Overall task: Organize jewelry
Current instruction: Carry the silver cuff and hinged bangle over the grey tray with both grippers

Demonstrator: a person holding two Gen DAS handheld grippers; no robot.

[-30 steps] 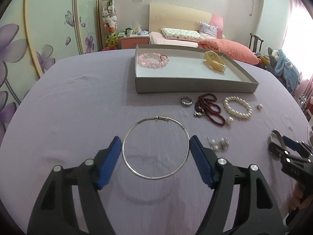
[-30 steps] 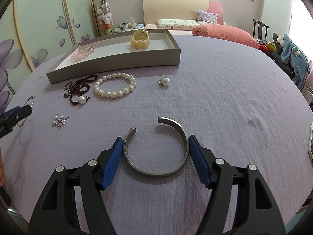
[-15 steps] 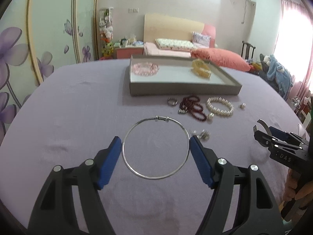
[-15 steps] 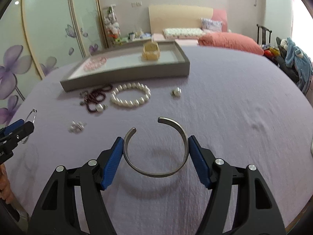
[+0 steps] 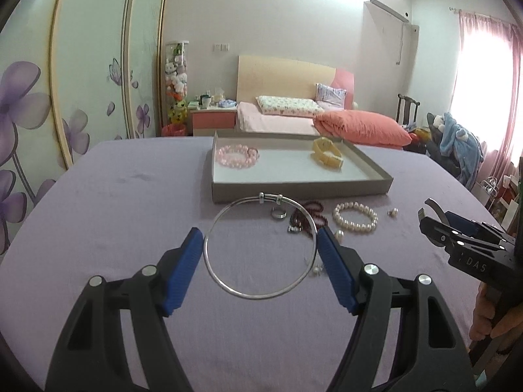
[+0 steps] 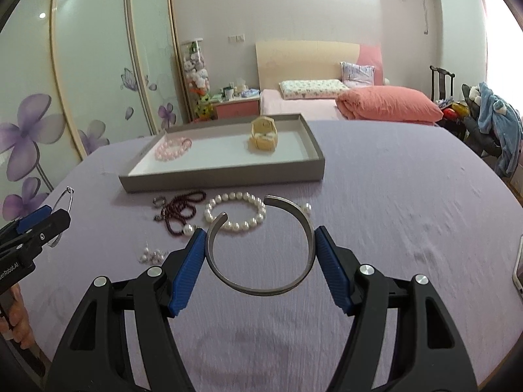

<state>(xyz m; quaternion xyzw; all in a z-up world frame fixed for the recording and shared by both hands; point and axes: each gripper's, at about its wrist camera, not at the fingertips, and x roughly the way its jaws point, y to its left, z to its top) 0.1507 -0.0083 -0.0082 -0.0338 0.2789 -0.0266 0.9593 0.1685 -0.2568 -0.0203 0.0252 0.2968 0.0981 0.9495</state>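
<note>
My left gripper (image 5: 260, 243) is shut on a thin silver hoop bangle (image 5: 225, 285) and holds it above the purple table. My right gripper (image 6: 260, 241) is shut on an open silver cuff bracelet (image 6: 261, 290), also lifted. The grey tray (image 5: 300, 191) stands ahead with a pink bead bracelet (image 5: 237, 156) and a yellow bracelet (image 5: 327, 155) in it. Before the tray lie a silver ring (image 5: 278, 213), a dark red bead string (image 5: 305, 219), a pearl bracelet (image 5: 354, 217), a loose pearl (image 5: 392, 211) and small pearl earrings (image 6: 151, 255).
The right gripper shows at the right edge of the left wrist view (image 5: 464, 245); the left gripper shows at the left edge of the right wrist view (image 6: 29, 235). A phone edge (image 6: 518, 271) lies at the table's right. A bed (image 5: 294, 114) and wardrobe stand behind.
Both grippers have risen from the table with their bangles held; the table and tray now sit lower and farther in both views.
</note>
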